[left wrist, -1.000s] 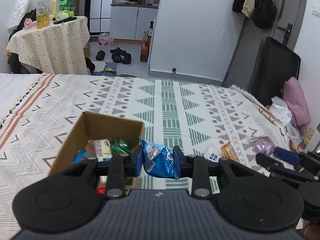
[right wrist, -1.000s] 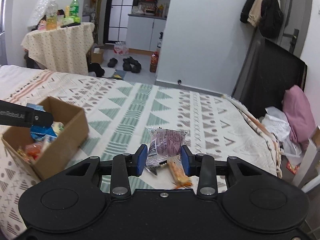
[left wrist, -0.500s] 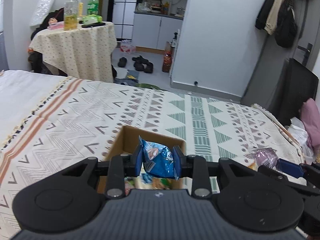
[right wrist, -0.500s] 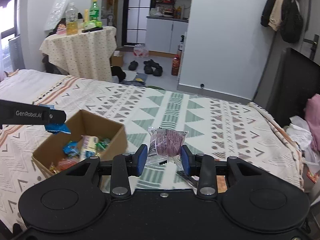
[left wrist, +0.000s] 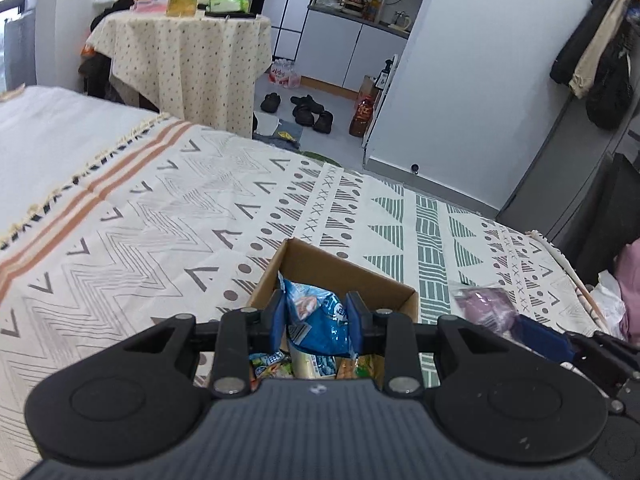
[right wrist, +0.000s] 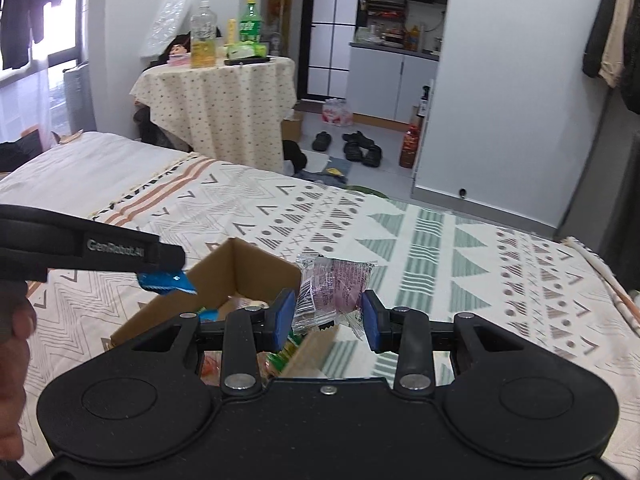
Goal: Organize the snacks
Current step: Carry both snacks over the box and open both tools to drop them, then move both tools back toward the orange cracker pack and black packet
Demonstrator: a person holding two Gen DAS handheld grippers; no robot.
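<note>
Both grippers have carried their packets to the open corrugated cardboard box (left wrist: 352, 276), which earlier lay to one side. Left gripper (left wrist: 316, 318): blue pads pinch a glossy, crinkled blue snack bag (left wrist: 320, 318) above the box's wrapped snacks. Right gripper (right wrist: 328, 316): pads clamp a clear, purple-printed plastic packet (right wrist: 334, 290) over the box's near right wall. Box rests on a woven, geometric-patterned bedspread (left wrist: 160, 216).
</note>
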